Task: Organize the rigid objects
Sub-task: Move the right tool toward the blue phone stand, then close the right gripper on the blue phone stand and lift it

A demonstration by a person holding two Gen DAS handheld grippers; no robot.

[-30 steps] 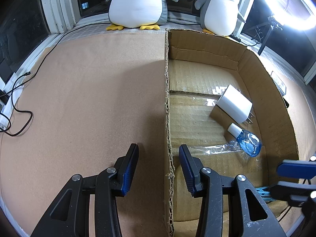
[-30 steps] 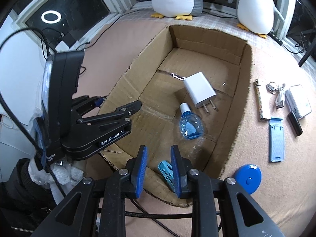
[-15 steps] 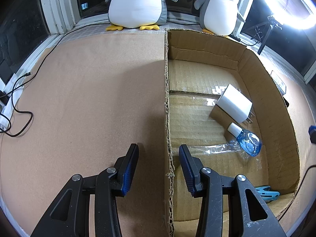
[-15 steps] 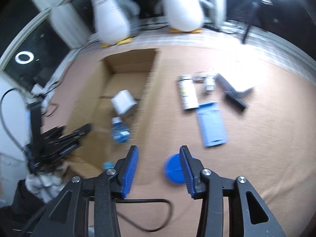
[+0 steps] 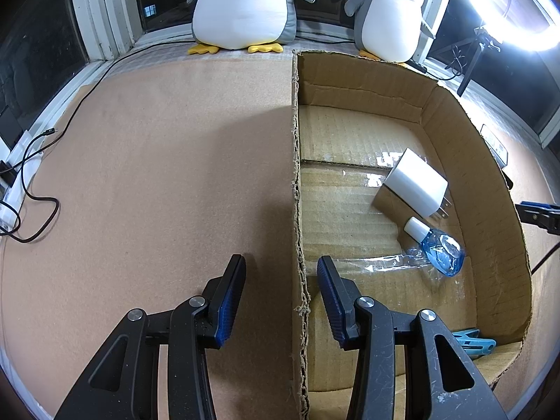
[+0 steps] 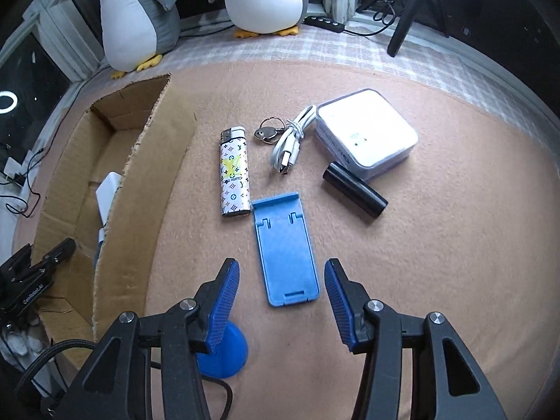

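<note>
The cardboard box (image 5: 497, 189) holds a white charger (image 5: 414, 185), a small blue bottle (image 5: 442, 252) and a blue clip (image 5: 470, 343). My left gripper (image 5: 280, 280) is open, its fingers straddling the box's left wall. My right gripper (image 6: 281, 287) is open over the near end of a flat blue phone stand (image 6: 285, 245) on the tan mat. Beyond it lie a patterned lighter (image 6: 233, 175), a key (image 6: 266, 133), a white USB cable (image 6: 288, 143), a white square device (image 6: 365, 129) and a black cylinder (image 6: 355, 189). A blue round disc (image 6: 224, 353) sits under my right gripper's left finger.
Two plush penguins (image 5: 245, 7) (image 5: 388, 17) stand at the window ledge behind the box. A black cable (image 5: 38, 206) lies at the mat's left edge. A ring light (image 5: 518, 3) and its tripod are at the right. The box (image 6: 119, 189) is left of the loose items.
My right gripper has left the box, swung right over the loose items and opened wider above the blue phone stand. The blue clip stays in the box. My left gripper has not moved.
</note>
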